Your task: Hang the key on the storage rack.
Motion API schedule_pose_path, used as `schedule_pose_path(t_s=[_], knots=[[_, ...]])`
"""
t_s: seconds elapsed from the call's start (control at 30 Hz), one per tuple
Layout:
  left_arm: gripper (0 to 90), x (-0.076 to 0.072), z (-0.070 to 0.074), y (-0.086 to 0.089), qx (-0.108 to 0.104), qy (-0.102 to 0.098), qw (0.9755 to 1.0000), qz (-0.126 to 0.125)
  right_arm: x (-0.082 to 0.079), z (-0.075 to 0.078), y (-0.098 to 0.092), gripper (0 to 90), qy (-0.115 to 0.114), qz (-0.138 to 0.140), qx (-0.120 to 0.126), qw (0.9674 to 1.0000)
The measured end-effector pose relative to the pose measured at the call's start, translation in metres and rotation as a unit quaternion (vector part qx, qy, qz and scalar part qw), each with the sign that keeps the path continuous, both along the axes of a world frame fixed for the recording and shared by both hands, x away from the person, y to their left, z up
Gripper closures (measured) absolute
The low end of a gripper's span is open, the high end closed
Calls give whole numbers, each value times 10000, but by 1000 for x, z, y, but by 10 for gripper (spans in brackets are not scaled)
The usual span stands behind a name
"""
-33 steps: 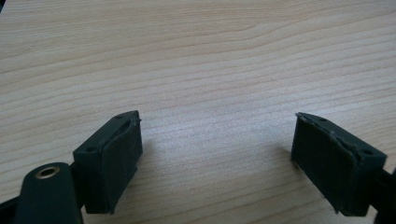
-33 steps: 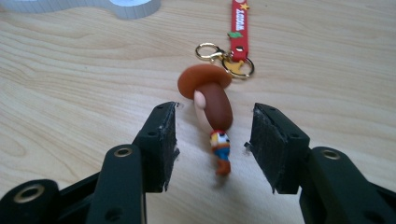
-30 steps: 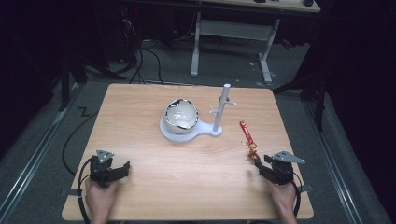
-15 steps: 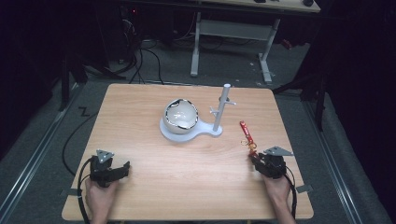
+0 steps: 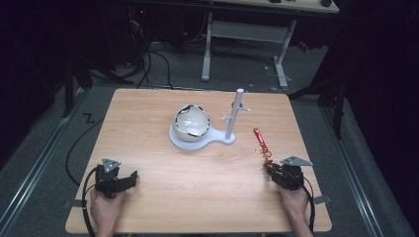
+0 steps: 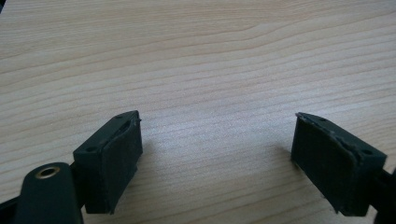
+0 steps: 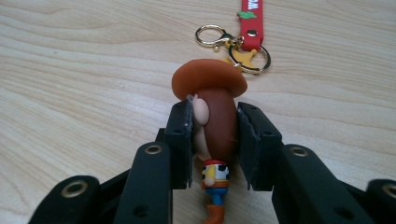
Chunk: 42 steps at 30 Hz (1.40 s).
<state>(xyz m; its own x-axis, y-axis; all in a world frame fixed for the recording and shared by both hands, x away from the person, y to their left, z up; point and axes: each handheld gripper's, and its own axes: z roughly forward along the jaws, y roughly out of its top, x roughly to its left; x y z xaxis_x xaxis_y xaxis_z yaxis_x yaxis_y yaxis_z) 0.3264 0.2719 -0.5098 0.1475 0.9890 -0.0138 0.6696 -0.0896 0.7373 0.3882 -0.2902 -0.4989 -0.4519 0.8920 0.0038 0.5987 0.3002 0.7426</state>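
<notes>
A small cowboy figure (image 7: 212, 107) with a brown hat lies on the wooden table (image 5: 148, 113), joined by gold rings to a red strap (image 7: 252, 18). In the high view that strap (image 5: 260, 140) lies near the table's right edge. My right gripper (image 7: 214, 116) has just been closing, and its pads now press on both sides of the figure's head. That same right gripper (image 5: 271, 169) rests low at the front right. At the front left my left gripper (image 5: 129, 178) sits open; its jaws (image 6: 217, 140) stand wide over bare wood.
A white stand (image 5: 197, 140) in the middle of the table carries a glossy white bowl (image 5: 191, 123) and an upright post (image 5: 235, 116) with short pegs. Beyond the table are a dark floor, cables and desk legs.
The right gripper's jaws have closed onto the cowboy figure, and that hand has shifted slightly. The left gripper and the stand have not moved.
</notes>
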Motion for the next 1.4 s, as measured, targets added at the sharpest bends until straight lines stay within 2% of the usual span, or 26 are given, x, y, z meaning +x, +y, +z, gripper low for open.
schedule_pose_path(t_s=[0.27, 0.43, 0.47, 0.77, 1.0, 1.4], knots=[[169, 0, 0, 0, -1, 0, 10000, 0, -3, 9, -2, 679, -58, 122, 177, 9998], [169, 0, 0, 0, 0, 1, 10000, -2, -3, 20, -6, 681, -166, 186, 379, 9990], [169, 0, 0, 0, -1, 0, 10000, 0, -4, 22, -8, 681, -161, 156, 477, 9986], [169, 0, 0, 0, 1, 0, 10000, -4, -4, 37, -13, 682, -313, 190, 692, 9969], [169, 0, 0, 0, 0, 0, 10000, -3, -5, 48, -15, 683, -452, 271, 777, 9956], [169, 0, 0, 0, -2, -6, 10000, -6, -6, 77, -17, 683, -817, 355, 934, 9916]])
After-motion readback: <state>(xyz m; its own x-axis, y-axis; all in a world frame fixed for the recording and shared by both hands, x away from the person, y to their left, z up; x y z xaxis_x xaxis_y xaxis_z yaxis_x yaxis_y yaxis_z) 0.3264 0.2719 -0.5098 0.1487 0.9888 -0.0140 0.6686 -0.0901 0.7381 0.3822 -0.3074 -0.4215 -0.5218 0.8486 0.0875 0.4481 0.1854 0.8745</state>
